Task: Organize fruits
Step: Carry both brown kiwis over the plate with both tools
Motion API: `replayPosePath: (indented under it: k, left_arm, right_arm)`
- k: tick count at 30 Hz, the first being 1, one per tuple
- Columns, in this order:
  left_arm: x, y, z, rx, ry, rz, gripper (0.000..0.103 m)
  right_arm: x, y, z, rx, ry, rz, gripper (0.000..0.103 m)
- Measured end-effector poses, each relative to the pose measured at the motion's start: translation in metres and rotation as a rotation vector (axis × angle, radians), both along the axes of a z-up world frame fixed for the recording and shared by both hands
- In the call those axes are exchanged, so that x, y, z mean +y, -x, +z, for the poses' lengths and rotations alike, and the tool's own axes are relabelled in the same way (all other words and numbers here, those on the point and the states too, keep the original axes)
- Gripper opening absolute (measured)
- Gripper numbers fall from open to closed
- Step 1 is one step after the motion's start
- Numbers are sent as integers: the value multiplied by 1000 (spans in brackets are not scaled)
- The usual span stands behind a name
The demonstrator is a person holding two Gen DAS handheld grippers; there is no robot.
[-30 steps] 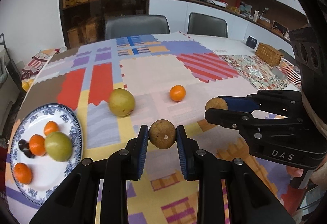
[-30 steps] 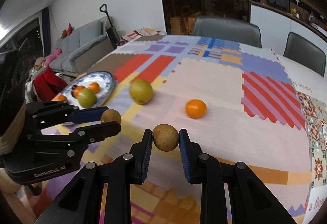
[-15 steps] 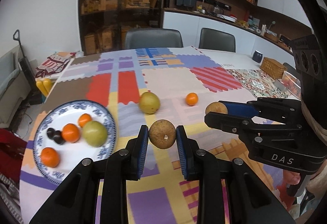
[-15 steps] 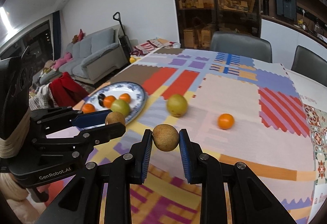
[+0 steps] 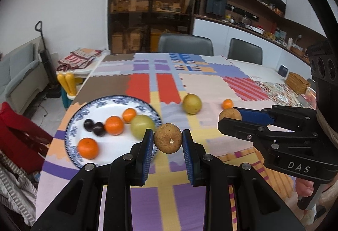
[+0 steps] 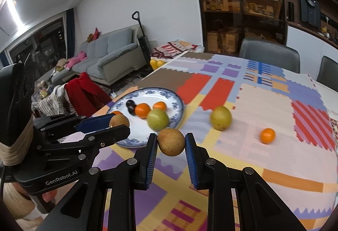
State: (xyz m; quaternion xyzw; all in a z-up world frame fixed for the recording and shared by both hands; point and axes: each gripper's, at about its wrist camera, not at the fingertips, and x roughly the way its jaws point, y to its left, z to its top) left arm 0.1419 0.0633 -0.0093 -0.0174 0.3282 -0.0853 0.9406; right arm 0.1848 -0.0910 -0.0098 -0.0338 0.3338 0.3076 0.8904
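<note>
My left gripper (image 5: 168,141) is shut on a round brown fruit (image 5: 168,140) and holds it above the table, by the near right rim of the blue-patterned plate (image 5: 115,153). My right gripper (image 6: 171,142) is shut on a second brown fruit (image 6: 171,142), to the right of the left one; it also shows in the left wrist view (image 5: 230,115). The plate holds three oranges, a green fruit (image 5: 142,126) and two dark fruits (image 5: 94,127). A yellow-green fruit (image 5: 191,100) and a small orange (image 5: 227,103) lie on the patchwork cloth beyond.
The table's left edge runs just past the plate, with a red garment on a chair (image 5: 19,138) below it. Two grey chairs (image 5: 185,45) stand at the far side. A wicker basket (image 5: 297,84) sits far right.
Both grippers have lifted and pulled back towards the left with their brown fruits. The plate now lies closer to the left gripper.
</note>
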Motion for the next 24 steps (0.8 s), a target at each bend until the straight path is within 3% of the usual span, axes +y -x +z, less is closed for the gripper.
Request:
replayPosePath:
  k: [12, 24]
  left_arm:
    - [48, 1, -20, 37, 14, 84, 28]
    - [79, -16, -52, 117, 54, 120, 28]
  right_arm:
    - [53, -8, -6, 7, 43, 79, 28]
    - [94, -31, -40, 97, 89, 137, 28]
